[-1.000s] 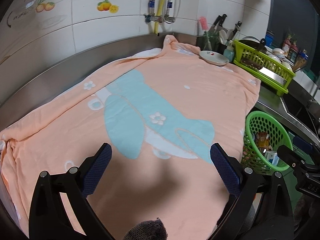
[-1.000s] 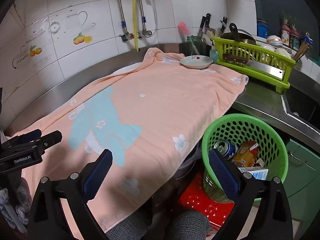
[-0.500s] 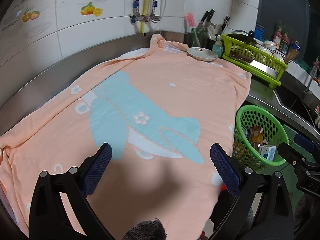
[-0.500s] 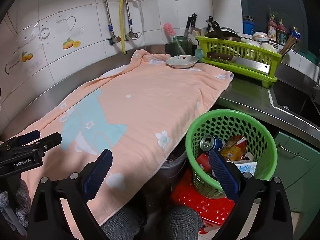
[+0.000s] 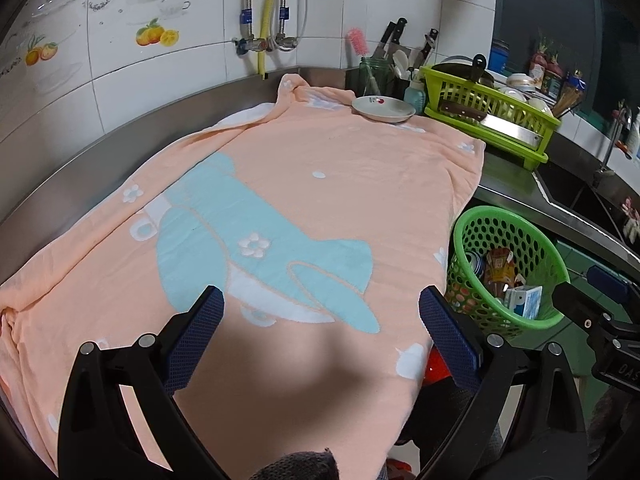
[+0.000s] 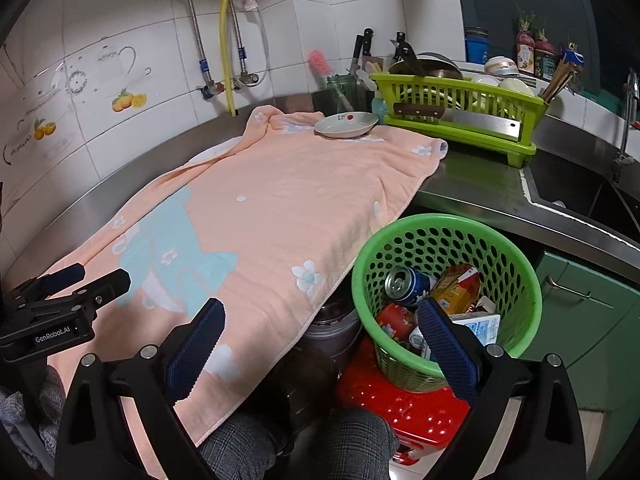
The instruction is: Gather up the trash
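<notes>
Two hand-held grippers, both released with jaws spread wide and nothing between them: left hand-held gripper (image 5: 320,320) above the towel, right hand-held gripper (image 6: 320,320) over the desk's front edge, its right pad in front of the basket. Stainless steel desk (image 6: 472,184) runs along a white tiled wall (image 6: 132,60) with fruit decals; flexible metal and yellow hoses (image 6: 226,36) hang down it. Peach terry towel with a light-blue animal print and white flowers (image 5: 288,208) covers most of the desk, slightly wrinkled, draping over the front edge. Small shallow white ceramic dish (image 6: 346,124) sits on the towel's far end. Lime-green slotted plastic dish rack (image 6: 460,120) just beside it, a steel cleaver lying along its front. Round green perforated plastic basket (image 6: 444,236) stands below the desk edge on a red plastic stool (image 6: 400,408). Trash is inside the basket: blue aluminium drink can (image 6: 406,280), crumpled orange-yellow snack wrapper (image 6: 456,288), white-and-blue carton (image 6: 482,324), a red packet partly hidden.
</notes>
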The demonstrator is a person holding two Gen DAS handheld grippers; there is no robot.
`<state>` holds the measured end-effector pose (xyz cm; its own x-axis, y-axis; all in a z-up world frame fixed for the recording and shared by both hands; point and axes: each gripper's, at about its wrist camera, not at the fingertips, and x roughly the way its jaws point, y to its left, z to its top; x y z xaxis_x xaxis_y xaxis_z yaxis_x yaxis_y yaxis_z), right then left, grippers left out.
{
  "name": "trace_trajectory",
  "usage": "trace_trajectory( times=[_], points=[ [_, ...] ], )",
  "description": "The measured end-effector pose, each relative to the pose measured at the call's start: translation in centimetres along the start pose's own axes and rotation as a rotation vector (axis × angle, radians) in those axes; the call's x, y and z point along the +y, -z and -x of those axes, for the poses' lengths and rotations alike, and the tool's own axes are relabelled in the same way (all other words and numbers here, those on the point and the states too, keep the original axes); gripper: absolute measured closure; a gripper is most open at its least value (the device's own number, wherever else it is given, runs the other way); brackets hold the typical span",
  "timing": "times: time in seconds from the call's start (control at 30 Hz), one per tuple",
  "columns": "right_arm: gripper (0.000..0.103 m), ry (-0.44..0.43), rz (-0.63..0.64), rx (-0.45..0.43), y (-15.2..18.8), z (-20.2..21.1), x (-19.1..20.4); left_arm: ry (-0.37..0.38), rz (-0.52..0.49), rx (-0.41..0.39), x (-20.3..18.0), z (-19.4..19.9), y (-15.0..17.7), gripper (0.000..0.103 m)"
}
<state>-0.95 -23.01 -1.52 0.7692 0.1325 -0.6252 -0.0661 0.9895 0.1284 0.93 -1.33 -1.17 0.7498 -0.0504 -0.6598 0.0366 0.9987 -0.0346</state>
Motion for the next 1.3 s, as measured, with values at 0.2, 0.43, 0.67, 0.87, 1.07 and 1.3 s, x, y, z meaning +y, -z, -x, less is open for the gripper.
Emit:
trace_trajectory(
  times=[0.2,0.43,0.67,0.87,1.07,1.3],
  points=[
    [0.009,0.004,-0.013,0.001,0.17,0.07,-0.28,0.004,-0.001,0.006,-0.02,-0.13,0.02,0.007],
    [0.009,0.01,-0.015,-0.003,0.2,0.24,-0.23,0.01,-0.012,0.008,-0.58,-0.18,0.15,0.007],
    [0.009,0.008,-0.018,-0.002,0.16,0.33,-0.33,0.015,-0.01,0.011,-0.61,-0.25,0.12,0.007],
    [0.009,0.005,-0.015,0.0,0.15,0.34,-0.45,0.021,-0.013,0.015,-0.76,-0.29,0.1,0.007],
    [0.009,0.005,-0.017,0.003,0.2,0.3,-0.46,0.027,-0.016,0.017,-0.86,-0.31,0.16,0.007],
    [0.009,0.005,-0.017,0.002,0.32,0.31,-0.41,0.031,-0.018,0.016,-0.85,-0.26,0.19,0.007]
  ],
)
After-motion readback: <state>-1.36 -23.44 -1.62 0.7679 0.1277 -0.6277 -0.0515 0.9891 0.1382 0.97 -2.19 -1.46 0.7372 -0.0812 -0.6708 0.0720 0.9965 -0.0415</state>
